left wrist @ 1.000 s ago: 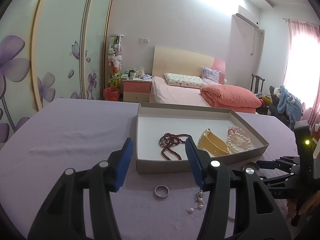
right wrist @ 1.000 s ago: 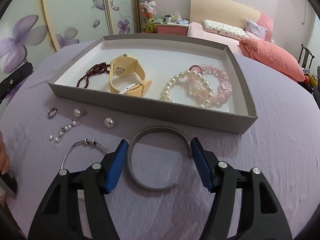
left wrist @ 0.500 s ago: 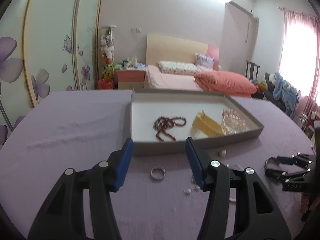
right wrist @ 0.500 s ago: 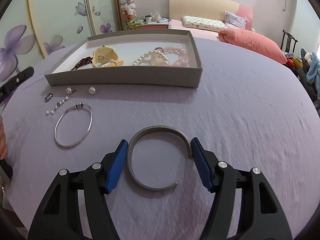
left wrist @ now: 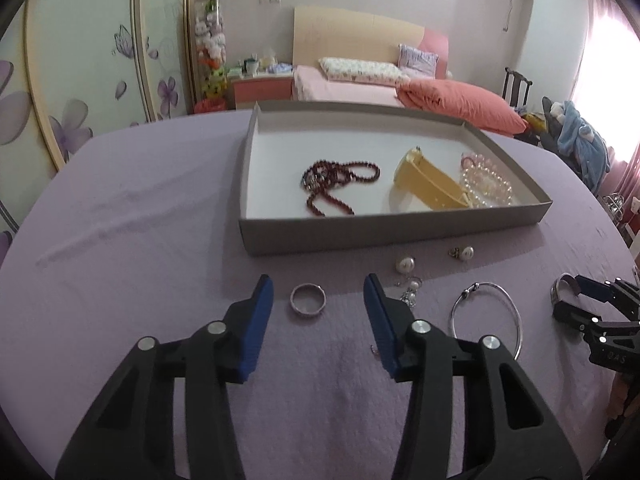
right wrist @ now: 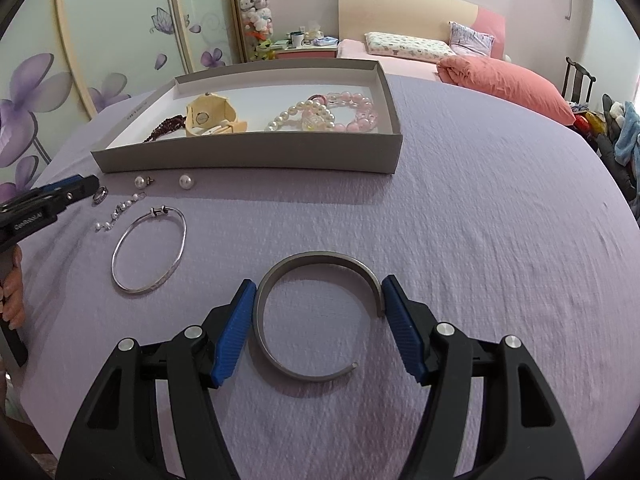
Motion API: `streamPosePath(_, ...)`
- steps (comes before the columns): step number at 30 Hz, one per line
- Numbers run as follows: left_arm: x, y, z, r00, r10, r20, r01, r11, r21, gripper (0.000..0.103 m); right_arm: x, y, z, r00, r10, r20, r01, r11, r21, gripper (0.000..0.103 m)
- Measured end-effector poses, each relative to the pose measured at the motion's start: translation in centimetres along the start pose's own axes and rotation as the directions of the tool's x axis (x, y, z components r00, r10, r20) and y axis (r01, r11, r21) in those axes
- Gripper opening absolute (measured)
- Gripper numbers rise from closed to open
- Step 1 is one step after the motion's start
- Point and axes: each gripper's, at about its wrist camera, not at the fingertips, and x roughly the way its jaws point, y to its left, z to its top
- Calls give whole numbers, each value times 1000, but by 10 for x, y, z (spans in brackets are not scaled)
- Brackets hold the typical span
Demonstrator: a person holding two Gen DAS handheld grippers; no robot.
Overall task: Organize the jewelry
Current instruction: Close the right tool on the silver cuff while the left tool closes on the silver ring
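Note:
A small silver ring (left wrist: 307, 299) lies on the purple cloth between the blue pads of my left gripper (left wrist: 318, 284). Its jaws are closing and do not touch the ring. My right gripper (right wrist: 319, 285) is shut on a grey open cuff bracelet (right wrist: 316, 257), with a pad against each side. The grey cardboard tray (left wrist: 392, 230) beyond holds a dark red bead necklace (left wrist: 332, 184), a yellow watch (left wrist: 430, 184) and pink and pearl bracelets (right wrist: 320, 114).
Loose on the cloth in front of the tray lie two pearl earrings (left wrist: 405, 265), a short pearl chain (right wrist: 120, 210) and a thin silver bangle (right wrist: 150, 252). A bed, a bedside cabinet and flowered wardrobe doors stand behind the round table.
My left gripper has tipped downward and sunk toward the ring, and its jaws have narrowed. My right gripper drew the cuff away from the tray, then held still.

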Motion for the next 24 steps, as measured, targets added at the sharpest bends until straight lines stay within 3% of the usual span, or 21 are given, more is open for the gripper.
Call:
streamPosePath(8,14,-1,5,999,-8,-54,7,1000,-10,31,0,0,0,1000,0,0,0,1000,0,65)
streamPosePath(21,16,-7,5,997,15,-73,-15,1000,-1,35,2,1,2,1000,6,0,-6,1000,4,65)
streamPosePath(24,17,-8,6,997,23,-75,-22,1000,2,30,1,1,2,1000,6,0,-6,1000,3,65)
